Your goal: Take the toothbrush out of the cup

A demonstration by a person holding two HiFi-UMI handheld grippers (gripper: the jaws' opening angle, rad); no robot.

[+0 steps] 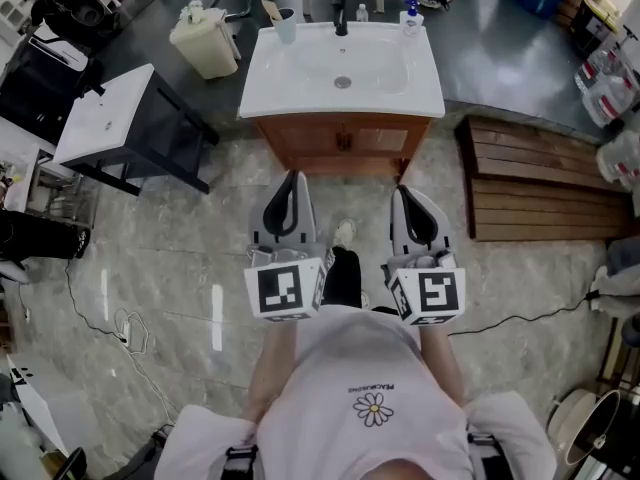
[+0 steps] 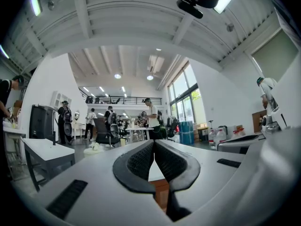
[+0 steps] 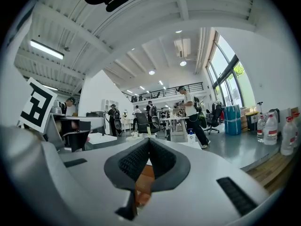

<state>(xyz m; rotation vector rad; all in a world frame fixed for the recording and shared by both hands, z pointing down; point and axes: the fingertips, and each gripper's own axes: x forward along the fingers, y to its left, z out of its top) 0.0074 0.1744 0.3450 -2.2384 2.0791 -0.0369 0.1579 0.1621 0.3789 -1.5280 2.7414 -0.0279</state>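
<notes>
Two grippers, the left gripper [image 1: 292,176] and the right gripper [image 1: 404,190], are held level side by side close to the person's body. They point toward the far washbasin [image 1: 300,93] and are well apart from it. In each gripper's own view the ribbed pads meet at the tips with nothing between them, so the left gripper [image 2: 154,141] and the right gripper [image 3: 148,139] are both clenched and empty.

The toothbrush [image 1: 270,10] stands in a pale cup [image 1: 287,26] on the far left corner of the basin top, left of the tap [image 1: 341,15]. Two small bottles [image 1: 410,18] stand to the tap's right. The part of the brush that shows juts above the cup's rim and leans left. At this range I cannot tell which end of it is up.

The brush is probably light, stiff and thin, with a smooth handle that may twist or slide between the pads. A grip across the handle just above the rim looks best, since there is room there for the pads and the cup stays untouched. The cup also looks light and sits close to the counter's edge. A sideways pull may tip it or drag it off, so the lift should follow the lean of the brush. The spare gripper could steady the cup's wall. Either set of jaws must first open, and the left gripper is on the cup's side.
</notes>
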